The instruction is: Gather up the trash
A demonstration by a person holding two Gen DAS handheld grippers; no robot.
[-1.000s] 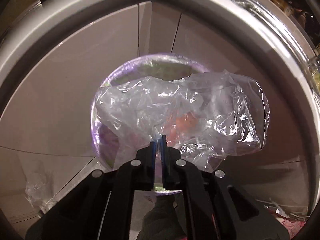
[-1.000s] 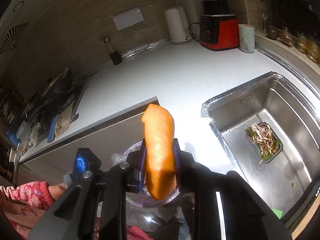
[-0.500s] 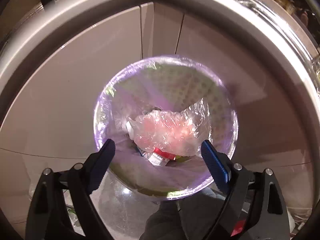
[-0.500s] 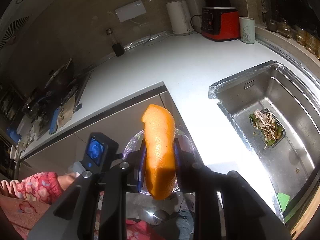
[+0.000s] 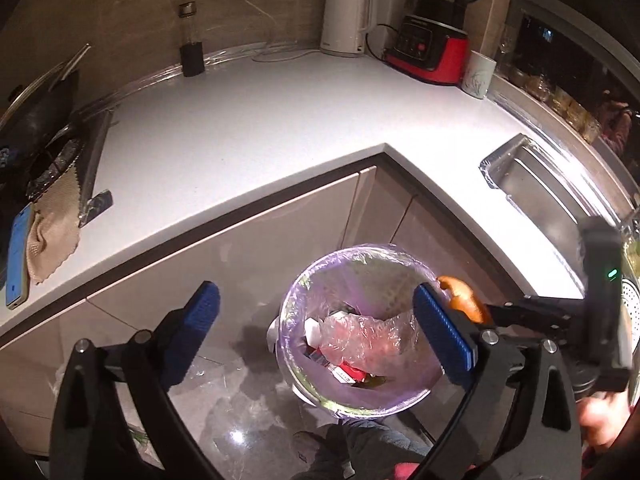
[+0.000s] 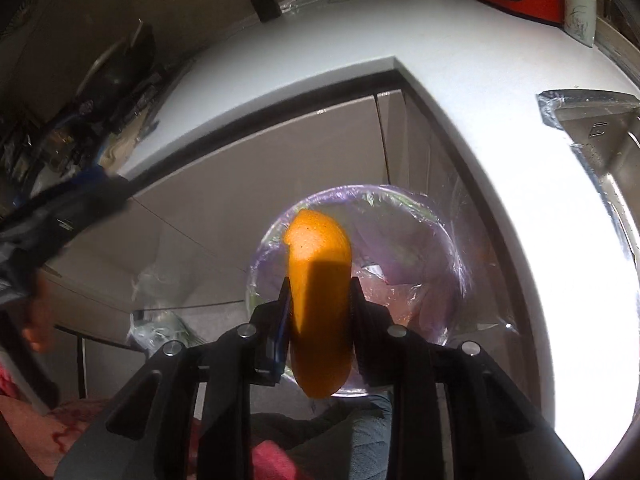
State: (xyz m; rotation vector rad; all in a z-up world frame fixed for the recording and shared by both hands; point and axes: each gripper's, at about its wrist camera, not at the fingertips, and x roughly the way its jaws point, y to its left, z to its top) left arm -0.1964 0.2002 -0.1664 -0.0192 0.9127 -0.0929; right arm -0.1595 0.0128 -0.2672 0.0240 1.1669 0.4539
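The right gripper (image 6: 320,304) was opening around the orange peel (image 6: 318,280), above the bin (image 6: 448,240). The left gripper (image 5: 320,336) gaped wide and empty beside it.

Left gripper (image 5: 320,328) goes from pinched on the clear plastic bag (image 5: 364,344) to jaws wide and still opening, nothing between them; bag now lies in the trash bin (image 5: 356,410) below and ahead of the claw, and the view pulls back to take in the countertop (image 5: 248,128). Right gripper (image 6: 320,300) drops from above the counter to right over the bin, jaws opening with the orange peel (image 6: 320,300) still between the pads.
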